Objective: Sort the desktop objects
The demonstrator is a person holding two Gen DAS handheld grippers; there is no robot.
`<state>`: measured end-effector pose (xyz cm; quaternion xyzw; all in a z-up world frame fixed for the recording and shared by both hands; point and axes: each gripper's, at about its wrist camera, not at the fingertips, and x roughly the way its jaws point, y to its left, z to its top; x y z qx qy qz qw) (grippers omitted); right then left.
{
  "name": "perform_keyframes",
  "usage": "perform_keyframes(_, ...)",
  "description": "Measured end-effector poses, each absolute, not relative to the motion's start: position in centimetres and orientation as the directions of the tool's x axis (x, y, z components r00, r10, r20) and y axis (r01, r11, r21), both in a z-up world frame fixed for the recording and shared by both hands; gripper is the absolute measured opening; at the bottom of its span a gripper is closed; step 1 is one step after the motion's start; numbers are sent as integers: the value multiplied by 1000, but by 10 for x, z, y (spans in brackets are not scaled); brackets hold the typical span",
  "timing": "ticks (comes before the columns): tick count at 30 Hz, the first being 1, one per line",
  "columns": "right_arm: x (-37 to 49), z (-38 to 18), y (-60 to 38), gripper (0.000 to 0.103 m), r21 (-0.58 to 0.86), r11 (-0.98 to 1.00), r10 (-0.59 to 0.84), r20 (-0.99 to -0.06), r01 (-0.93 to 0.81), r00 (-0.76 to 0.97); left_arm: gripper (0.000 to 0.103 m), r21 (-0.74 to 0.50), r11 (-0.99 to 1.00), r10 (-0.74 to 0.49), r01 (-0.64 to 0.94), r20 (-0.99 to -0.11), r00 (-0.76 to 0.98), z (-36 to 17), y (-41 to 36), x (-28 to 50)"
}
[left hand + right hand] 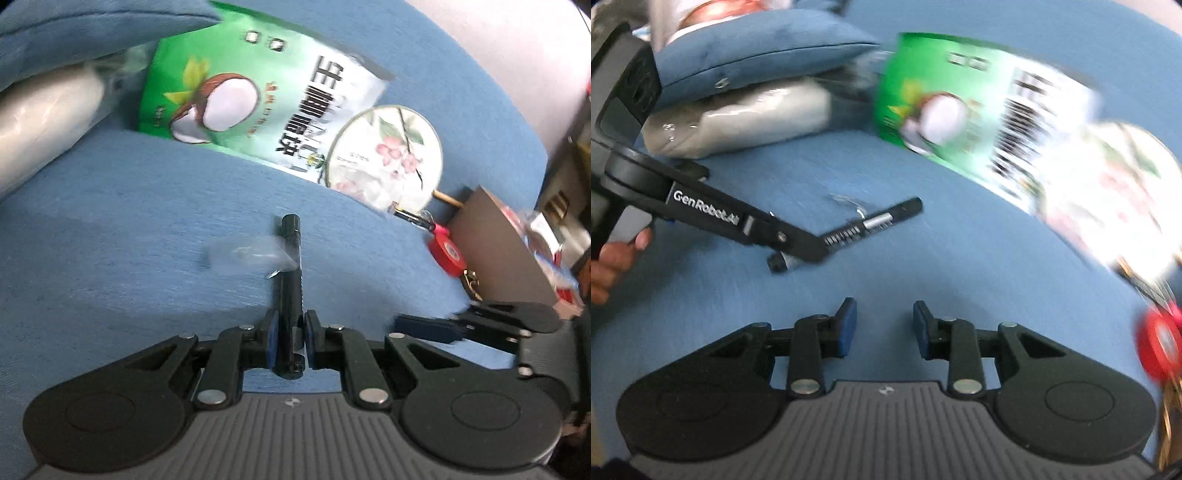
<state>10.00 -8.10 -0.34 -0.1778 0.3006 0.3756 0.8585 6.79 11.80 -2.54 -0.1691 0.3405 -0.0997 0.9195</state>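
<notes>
My left gripper [289, 321] is shut on the lower end of a black pen [291, 258], which points away over the blue fabric surface [129, 240]. A scrap of clear plastic [251, 254] clings to the pen's middle. In the right wrist view the left gripper [812, 251] comes in from the left and clamps the same pen [886, 218] near its end. My right gripper [884, 314] stands open above bare blue fabric, with nothing between its blue pads. Its finger [428, 326] shows at the right of the left wrist view.
A green coconut snack bag [229, 92] and a round flowered fan [388, 155] lie beyond the pen. To the right are a red tape roll [447, 254] and a brown box [502, 240]. A blue cushion [757, 48] rests on a plastic-wrapped white bundle [746, 118]. A hand [613, 262] holds the left gripper.
</notes>
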Motion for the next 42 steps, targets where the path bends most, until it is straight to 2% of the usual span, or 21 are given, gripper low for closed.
perform_keyframes(5, 92, -12, -94, 44, -73, 688, 539, -615, -722, 576, 18, -369, 928, -265, 41, -580, 770, -27, 116, 67)
perform_keyframes(8, 97, -6, -85, 44, -114, 697, 523, -595, -708, 610, 24, -385, 922, -280, 47, -576, 768, -27, 121, 70)
perform_keyframes(14, 121, 27, -55, 46, -77, 672, 591, -544, -737, 596, 20, -364, 920, -347, 143, -592, 727, -21, 115, 70)
perform_keyframes(15, 125, 30, -43, 51, -73, 632, 615, -558, -772, 557, 20, -359, 920, -356, 159, -594, 721, -21, 114, 70)
perform_keyframes(18, 134, 26, -6, 51, -70, 509, 642, -633, -858, 432, 19, -345, 916, -381, 202, -599, 704, -20, 109, 68)
perform_keyframes(22, 149, 5, 26, 52, -116, 463, 602, -686, -879, 407, 20, -372, 911, -384, 178, -604, 698, -22, 112, 68)
perform_keyframes(25, 165, -4, 27, 62, -53, 468, 614, -699, -882, 367, 20, -472, 874, -412, 117, -591, 694, -24, 126, 73)
perform_keyframes(27, 173, -8, 25, 77, -48, 506, 608, -689, -861, 396, 20, -501, 860, -422, 98, -588, 690, -24, 129, 75)
perform_keyframes(29, 175, -13, 25, 78, -31, 523, 610, -684, -852, 400, 20, -492, 865, -417, 102, -589, 693, -23, 127, 75)
perform_keyframes(31, 175, -16, 24, 74, -23, 530, 616, -677, -848, 403, 20, -474, 873, -410, 112, -591, 695, -23, 124, 75)
perform_keyframes(33, 170, -15, 22, 52, -30, 511, 627, -670, -859, 397, 20, -464, 878, -405, 116, -593, 696, -23, 124, 74)
perform_keyframes(34, 167, -13, 22, 46, -44, 504, 626, -670, -863, 399, 18, -462, 879, -404, 116, -593, 696, -23, 124, 74)
perform_keyframes(35, 165, -12, 24, 35, -60, 499, 621, -671, -865, 405, 16, -460, 880, -403, 118, -594, 697, -23, 124, 74)
perform_keyframes(42, 158, -9, 13, 0, -87, 548, 602, -649, -832, 465, 15, -443, 887, -399, 131, -590, 702, -24, 127, 74)
